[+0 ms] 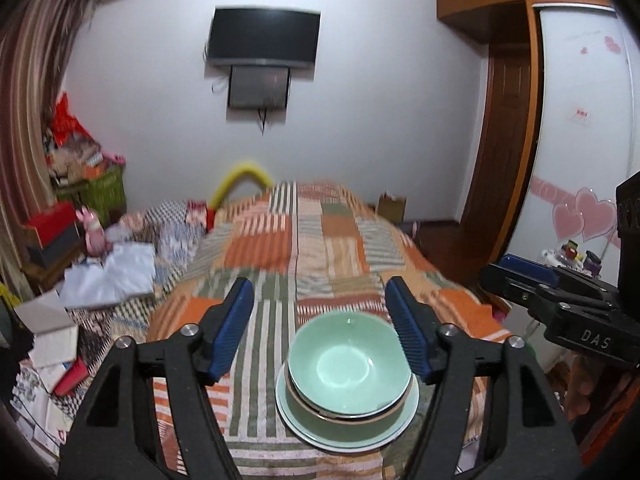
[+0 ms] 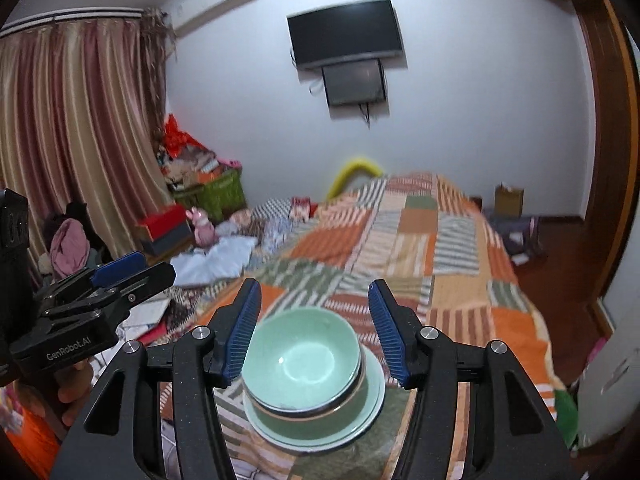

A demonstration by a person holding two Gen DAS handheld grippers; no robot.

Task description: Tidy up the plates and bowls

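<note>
A pale green bowl [image 1: 348, 364] sits nested in a second, darker green bowl [image 1: 352, 420], both on a pale green plate [image 1: 296, 416] on the patchwork bedspread [image 1: 280, 248]. The stack also shows in the right wrist view: top bowl [image 2: 300, 360], lower bowl [image 2: 320, 414], plate [image 2: 374, 376]. My left gripper [image 1: 320, 308] is open and empty, above and just behind the stack. My right gripper [image 2: 314, 310] is open and empty, also above the stack. Each gripper shows at the edge of the other's view: right gripper [image 1: 532, 276], left gripper [image 2: 116, 270].
The bed runs away towards a white wall with a mounted TV [image 1: 262, 36]. Papers, cloths and a pink toy [image 1: 94, 232] clutter the bed's left side. A green crate [image 2: 212, 196] and curtain [image 2: 68, 140] stand left. A wardrobe [image 1: 580, 120] and wooden door [image 1: 504, 140] stand right.
</note>
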